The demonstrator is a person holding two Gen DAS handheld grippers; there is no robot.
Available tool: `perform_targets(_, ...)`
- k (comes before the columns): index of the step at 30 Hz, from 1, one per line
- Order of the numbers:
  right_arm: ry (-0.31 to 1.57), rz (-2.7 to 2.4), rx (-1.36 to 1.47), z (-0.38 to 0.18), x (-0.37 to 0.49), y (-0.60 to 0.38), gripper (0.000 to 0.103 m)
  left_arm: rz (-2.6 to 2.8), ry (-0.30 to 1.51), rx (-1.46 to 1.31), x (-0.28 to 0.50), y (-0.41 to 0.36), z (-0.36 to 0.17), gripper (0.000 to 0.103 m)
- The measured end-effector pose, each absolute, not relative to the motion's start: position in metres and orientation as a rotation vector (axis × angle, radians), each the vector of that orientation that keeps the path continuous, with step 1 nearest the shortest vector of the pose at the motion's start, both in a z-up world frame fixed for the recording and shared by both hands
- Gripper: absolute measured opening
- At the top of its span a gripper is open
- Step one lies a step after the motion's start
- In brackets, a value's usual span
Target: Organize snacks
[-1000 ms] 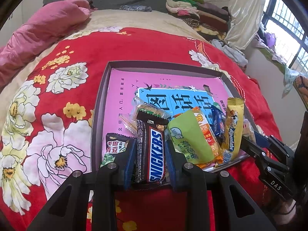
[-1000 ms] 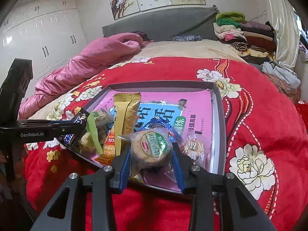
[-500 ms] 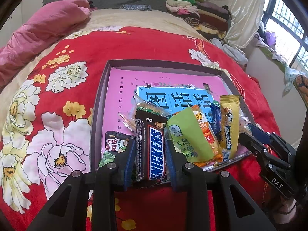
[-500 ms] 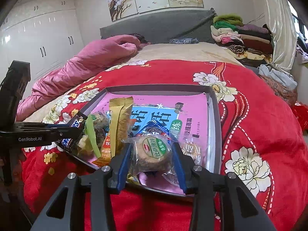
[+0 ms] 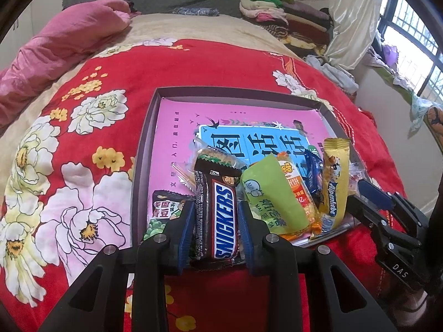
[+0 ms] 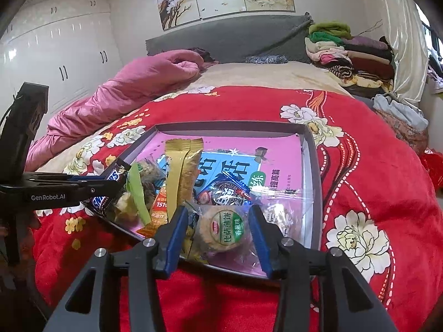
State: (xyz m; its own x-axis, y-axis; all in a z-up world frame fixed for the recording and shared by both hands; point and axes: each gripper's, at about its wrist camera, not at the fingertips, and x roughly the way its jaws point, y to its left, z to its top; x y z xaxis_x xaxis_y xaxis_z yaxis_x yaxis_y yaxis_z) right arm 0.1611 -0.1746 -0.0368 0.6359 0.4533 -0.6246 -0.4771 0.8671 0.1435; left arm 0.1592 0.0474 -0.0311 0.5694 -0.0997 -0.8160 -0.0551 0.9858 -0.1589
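The bed [image 6: 360, 144] wears a red floral blanket [image 5: 83, 144] — on it, near the foot edge, sits a shallow tray [image 5: 144, 149]. A pink quilt [image 6: 133, 91] lies bunched along the left edge; folded clothes [image 6: 349, 52] are stacked at the far right corner.

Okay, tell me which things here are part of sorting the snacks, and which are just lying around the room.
Part of the job:
Snickers bar, held in the left gripper
round biscuit pack, between the opening right gripper pads
gold Alpenliebe stick
green pouch
tray

Lying about:
pink quilt
folded clothes
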Motion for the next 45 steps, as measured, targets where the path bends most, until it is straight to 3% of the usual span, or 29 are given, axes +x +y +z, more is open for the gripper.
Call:
perform_targets(6,0.682,0.536,-0.016,-0.032,0.160,-0.180,0.052,-0.022,0.954,-0.170,0.159,0.048,-0.028,0.048)
perform_targets(9,0.681,0.530,0.006,-0.030,0.161,-0.184,0.052,-0.022,0.950,-0.174,0.158,0.048,-0.027,0.051)
perform_targets(17,0.614,0.528,0.090,-0.009,0.151,-0.200,0.064,0.014,0.874,-0.169,0.142,0.050,-0.005,0.075)
perform_targets(30,0.617,0.454,0.053,0.009,0.114,-0.198,0.074,0.051,0.891,-0.128,0.105,0.037,0.015,0.077)
perform_targets(40,0.659,0.372,-0.012,0.011,0.079,-0.197,0.092,0.057,0.921,-0.129,0.063,0.016,0.011,0.077)
perform_targets(45,0.711,0.323,-0.027,0.008,0.063,-0.199,0.093,0.049,0.930,-0.128,0.045,0.005,0.006,0.077)
